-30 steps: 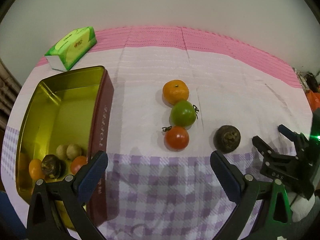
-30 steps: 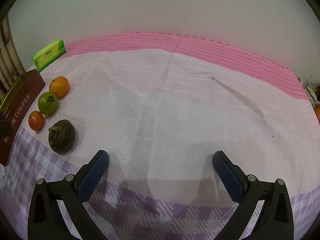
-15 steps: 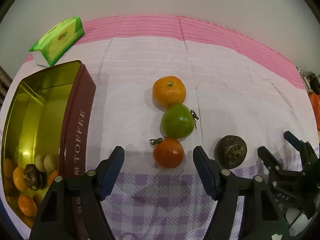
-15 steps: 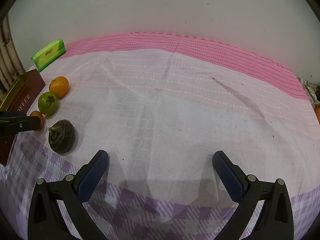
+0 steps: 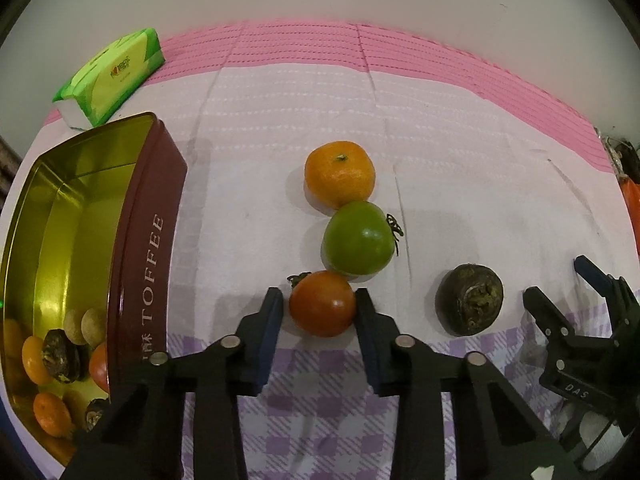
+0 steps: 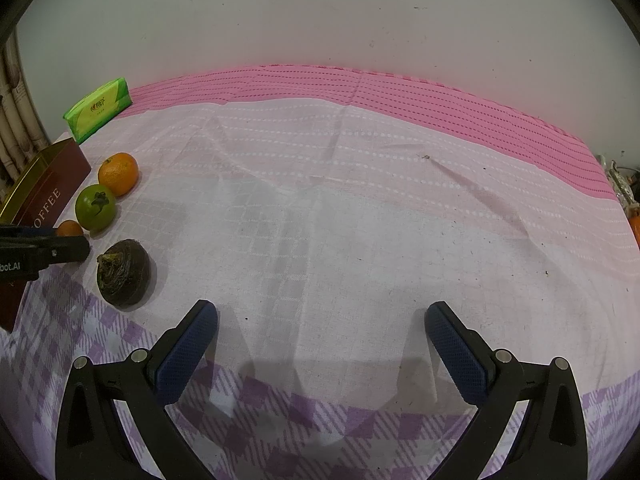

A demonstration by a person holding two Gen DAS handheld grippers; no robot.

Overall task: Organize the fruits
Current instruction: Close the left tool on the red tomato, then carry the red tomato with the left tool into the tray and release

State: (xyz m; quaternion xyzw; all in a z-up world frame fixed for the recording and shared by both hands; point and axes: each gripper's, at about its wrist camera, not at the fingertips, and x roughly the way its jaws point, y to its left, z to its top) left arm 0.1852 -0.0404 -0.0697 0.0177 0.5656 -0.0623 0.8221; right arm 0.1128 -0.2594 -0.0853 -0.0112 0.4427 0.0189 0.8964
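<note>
Left hand-held gripper (image 5: 322, 310) pinching red tomato (image 5: 322, 304), right of toffee tin (image 5: 152, 240). Green tomato (image 5: 358, 239) touching it, so I reckon lift nudges row rolling. Right hand-held gripper (image 6: 320, 328) wide open, holding nothing.

A green tissue pack (image 5: 110, 80) lies at the far edge of the pink and purple cloth (image 6: 360, 220).

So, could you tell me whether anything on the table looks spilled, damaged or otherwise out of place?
Nothing stands out. The toffee tin sits upright with fruit inside, and the orange, green tomato, red tomato and dark fruit rest intact on the cloth, with no spills.
</note>
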